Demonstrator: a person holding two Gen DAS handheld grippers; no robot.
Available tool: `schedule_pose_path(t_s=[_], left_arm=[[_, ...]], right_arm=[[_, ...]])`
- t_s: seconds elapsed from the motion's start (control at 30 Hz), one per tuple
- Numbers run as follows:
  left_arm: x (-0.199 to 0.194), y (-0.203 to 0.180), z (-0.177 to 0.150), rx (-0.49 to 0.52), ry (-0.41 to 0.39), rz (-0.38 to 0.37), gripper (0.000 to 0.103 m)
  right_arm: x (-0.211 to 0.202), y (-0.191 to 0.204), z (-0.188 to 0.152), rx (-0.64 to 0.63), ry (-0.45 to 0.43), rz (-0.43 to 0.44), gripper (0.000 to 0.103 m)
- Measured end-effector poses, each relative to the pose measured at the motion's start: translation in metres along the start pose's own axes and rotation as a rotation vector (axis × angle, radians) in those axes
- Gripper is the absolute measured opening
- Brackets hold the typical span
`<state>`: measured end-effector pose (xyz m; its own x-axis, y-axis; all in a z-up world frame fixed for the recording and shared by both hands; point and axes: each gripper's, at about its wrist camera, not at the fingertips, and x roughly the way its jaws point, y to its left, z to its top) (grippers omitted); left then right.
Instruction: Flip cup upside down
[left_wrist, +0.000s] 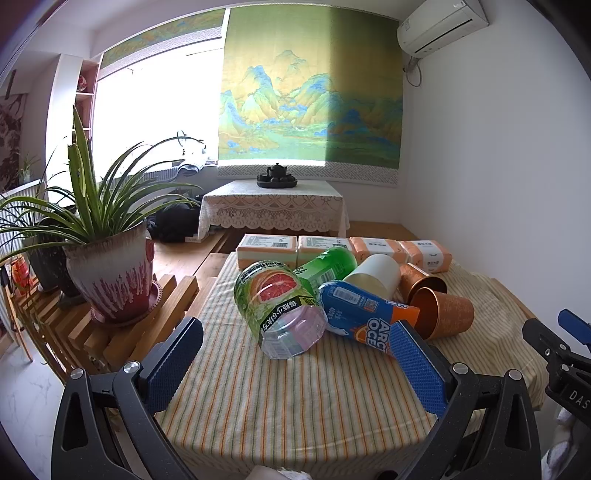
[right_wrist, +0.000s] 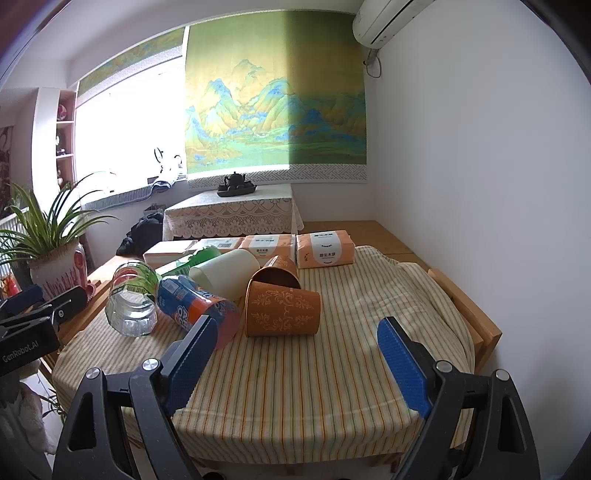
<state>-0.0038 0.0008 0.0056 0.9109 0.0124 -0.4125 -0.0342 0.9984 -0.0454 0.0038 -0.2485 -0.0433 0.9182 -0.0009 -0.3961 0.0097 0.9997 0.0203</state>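
Left tongs: the left gripper (left_wrist: 295, 365) is spread wide with nothing between its blue pads (left_wrist: 417, 369); it hangs over the near part of the striped cloth (left_wrist: 295, 406).
Right tongs: the right gripper (right_wrist: 295, 365) is also spread wide and holds nothing, above the same cloth.
Cup: the orange cup (right_wrist: 282, 312) with a pale flower pattern lies on its side on the striped cloth, just beyond the right gripper, its mouth toward the bottles.
Second cup: another orange cup (right_wrist: 280, 271) lies on its side directly behind the orange cup, touching it.
White cup: a cream cup (right_wrist: 225, 273) lies on its side, behind-left of the orange cup.
Bottles: a blue and orange bottle (right_wrist: 199, 306) lies left of the orange cup and touches it; a clear grapefruit bottle (left_wrist: 277, 302) lies further left; a green bottle (left_wrist: 328, 266) behind them.
Tissue packs: a row of tissue packs (right_wrist: 325, 249) at the far cloth edge, behind the orange cup.
Plant: a potted plant (left_wrist: 110, 273) stands well left of the orange cup, off the cloth.
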Motion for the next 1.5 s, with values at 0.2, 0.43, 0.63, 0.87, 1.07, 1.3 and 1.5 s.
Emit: schedule_pose_path(t_s=[0.2, 0.43, 0.63, 0.87, 1.07, 1.3, 1.5], left_arm=[[-0.0006, -0.0016, 0.0003, 0.006, -0.004, 0.002, 0.102], [-0.0014, -0.0036, -0.0003, 0.008, -0.005, 0.002, 0.102], [-0.0026, -0.0049, -0.0009, 0.011, -0.007, 0.003, 0.102], [-0.0027, -0.0063, -0.0013, 0.012, -0.008, 0.003, 0.102], [-0.0028, -0.0062, -0.0013, 0.011, -0.008, 0.002, 0.102], [-0.0016, -0.0086, -0.0003, 0.015, -0.003, 0.001, 0.102], [0.0001, -0.0096, 0.0003, 0.016, -0.003, -0.001, 0.102]], right_arm=[[-0.0015, -0.0019, 0.0002, 0.003, -0.002, -0.001, 0.086], [-0.0024, -0.0032, 0.0008, 0.006, -0.001, -0.001, 0.086], [-0.0033, -0.0047, 0.0017, 0.009, -0.004, -0.003, 0.086], [-0.0029, -0.0079, 0.0035, 0.015, -0.001, -0.003, 0.086], [-0.0028, -0.0075, 0.0035, 0.014, -0.002, -0.004, 0.086], [-0.0029, -0.008, 0.0032, 0.015, -0.001, -0.004, 0.086], [-0.0027, -0.0081, 0.0032, 0.014, -0.001, -0.006, 0.087]])
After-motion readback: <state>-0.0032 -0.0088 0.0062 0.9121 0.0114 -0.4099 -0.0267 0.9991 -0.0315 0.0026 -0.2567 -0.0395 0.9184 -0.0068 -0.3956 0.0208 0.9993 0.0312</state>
